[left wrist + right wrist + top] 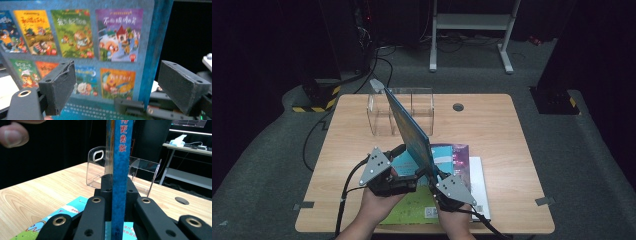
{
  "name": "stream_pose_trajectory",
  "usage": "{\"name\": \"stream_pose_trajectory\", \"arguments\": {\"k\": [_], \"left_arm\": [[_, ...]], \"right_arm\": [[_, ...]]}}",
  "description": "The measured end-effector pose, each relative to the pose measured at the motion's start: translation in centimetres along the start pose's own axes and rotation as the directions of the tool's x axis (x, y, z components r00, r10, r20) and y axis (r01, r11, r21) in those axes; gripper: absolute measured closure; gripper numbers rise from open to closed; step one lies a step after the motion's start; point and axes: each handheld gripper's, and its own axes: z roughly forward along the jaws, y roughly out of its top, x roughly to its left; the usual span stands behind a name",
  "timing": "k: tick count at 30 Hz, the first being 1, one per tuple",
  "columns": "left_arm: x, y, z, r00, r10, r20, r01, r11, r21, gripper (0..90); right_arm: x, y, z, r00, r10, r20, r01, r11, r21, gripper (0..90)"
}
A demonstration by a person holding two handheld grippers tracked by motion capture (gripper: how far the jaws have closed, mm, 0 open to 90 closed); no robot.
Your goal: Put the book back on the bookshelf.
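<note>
Thin stiff blue book (408, 127) stands pinched at its spine by right gripper (119, 195), left gripper (117, 87) spread; top-heavy, likely tips unless gripped low.

The glossy printed cover of the blue book (409, 127) is catching light, the clear plastic rack (422, 107) is gleaming smooth, the table (492, 130) is showing matt pale wood grain, and the left gripper (117, 87) is showing matt, rough black pads.
</note>
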Motion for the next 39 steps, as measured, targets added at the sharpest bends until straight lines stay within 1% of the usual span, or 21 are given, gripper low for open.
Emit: {"name": "stream_pose_trajectory", "arguments": {"k": [2, 4, 8, 9, 10, 11, 12, 13, 14, 17, 18, 19, 20, 22, 24, 26, 27, 29, 34, 36, 39], "left_arm": [[-0.3, 0.1, 0.4, 1.0, -0.006, 0.001, 0.006, 1.0, 0.003, 14.9], [-0.4, 0.2, 0.5, 1.0, -0.003, 0.001, 0.003, 1.0, 0.006, 14.8], [-0.6, 0.1, 1.0, 0.9999, -0.002, -0.015, 0.003, 0.9998, 0.017, 14.8], [-0.7, 0.1, 1.3, 0.9994, -0.007, -0.034, 0.008, 0.9997, 0.025, 14.8], [-0.7, 0.1, 1.3, 0.9994, -0.007, -0.034, 0.008, 0.9997, 0.025, 14.8], [-0.7, 0.0, 1.4, 0.9991, -0.006, -0.042, 0.007, 0.9995, 0.032, 12.9], [-0.7, -0.1, 1.5, 0.9981, -0.001, -0.061, 0.004, 0.9993, 0.037, 13.1], [-0.7, -0.1, 1.5, 0.9981, -0.001, -0.061, 0.004, 0.9993, 0.037, 14.3], [-0.6, -0.1, 1.6, 0.9983, -0.013, -0.058, 0.016, 0.9992, 0.038, 14.1], [-0.7, -0.1, 1.7, 0.9969, -0.002, -0.079, 0.006, 0.9988, 0.049, 13.8], [-0.8, -0.1, 1.8, 0.9959, 0.011, -0.089, -0.006, 0.9985, 0.054, 12.2], [-0.8, -0.1, 1.8, 0.9953, 0.016, -0.096, -0.011, 0.9984, 0.056, 12.2], [-0.7, -0.2, 1.9, 0.9951, 0.015, -0.098, -0.009, 0.998, 0.062, 11.7], [-0.4, -0.2, 1.8, 0.9946, 0.01, -0.104, -0.002, 0.9974, 0.073, 11.9], [-0.1, -0.5, 1.7, 0.9911, 0.018, -0.132, -0.007, 0.9961, 0.088, 12.2], [0.1, -0.6, 1.7, 0.9906, 0.02, -0.136, -0.007, 0.9957, 0.093, 10.9], [0.5, -0.8, 1.5, 0.9918, 0.007, -0.128, 0.004, 0.996, 0.089, 10.5], [0.6, -0.9, 1.4, 0.9921, 0.009, -0.125, 0.002, 0.9959, 0.09, 10.4], [0.8, -1.0, 1.0, 0.9914, 0.013, -0.13, -0.001, 0.9955, 0.094, 11.0], [0.9, -1.1, 0.9, 0.992, 0.012, -0.125, 0.0, 0.9955, 0.094, 11.4], [0.9, -1.2, 0.8, 0.9928, 0.009, -0.119, 0.002, 0.9957, 0.092, 12.2]], "right_arm": [[0.1, -0.1, 0.1, 1.0, 0.002, 0.001, -0.002, 1.0, 0.001, 82.9], [0.1, -0.1, 0.1, 1.0, -0.001, 0.0, 0.001, 1.0, 0.0, 82.9], [0.4, -0.2, 0.1, 1.0, -0.003, 0.001, 0.003, 1.0, -0.005, 82.7], [0.6, -0.2, 0.1, 1.0, -0.005, 0.002, 0.005, 1.0, -0.007, 82.6], [0.6, -0.2, 0.1, 1.0, -0.005, 0.002, 0.005, 1.0, -0.007, 82.6], [1.0, -0.3, 0.1, 0.9997, -0.025, 0.004, 0.025, 1.0, -0.013, 82.6], [1.1, -0.3, 0.1, 0.9996, -0.029, 0.003, 0.029, 1.0, -0.011, 82.6], [1.1, -0.3, 0.1, 0.9996, -0.029, 0.003, 0.029, 1.0, -0.011, 82.6], [1.1, -0.3, 0.2, 0.9999, -0.013, 0.0, 0.013, 1.0, -0.01, 82.5], [1.2, -0.3, 0.3, 1.0, -0.009, -0.004, 0.009, 1.0, -0.005, 82.3], [1.4, -0.2, 0.5, 0.9996, -0.026, -0.005, 0.026, 1.0, -0.002, 81.3], [1.4, -0.2, 0.5, 0.9996, -0.026, -0.005, 0.026, 1.0, -0.002, 81.3], [1.8, -0.2, 0.7, 0.9991, -0.042, -0.008, 0.042, 0.999, 0.002, 79.4], [2.0, -0.2, 0.8, 0.9987, -0.049, -0.011, 0.049, 0.999, 0.003, 78.6], [2.6, -0.2, 1.0, 0.9974, -0.071, -0.013, 0.071, 0.997, 0.005, 77.3], [2.9, -0.2, 1.1, 0.9969, -0.076, -0.022, 0.076, 0.997, 0.003, 77.1], [2.9, -0.2, 1.1, 0.9968, -0.075, -0.028, 0.076, 0.997, 0.005, 76.8], [3.0, -0.2, 1.2, 0.9962, -0.078, -0.04, 0.078, 0.997, 0.007, 76.1], [3.1, -0.1, 1.4, 0.9958, -0.067, -0.063, 0.068, 0.998, 0.011, 74.3], [3.1, -0.1, 1.4, 0.9953, -0.056, -0.079, 0.058, 0.998, 0.016, 72.7], [3.1, -0.2, 1.3, 0.9949, -0.048, -0.089, 0.05, 0.999, 0.019, 70.4]]}}
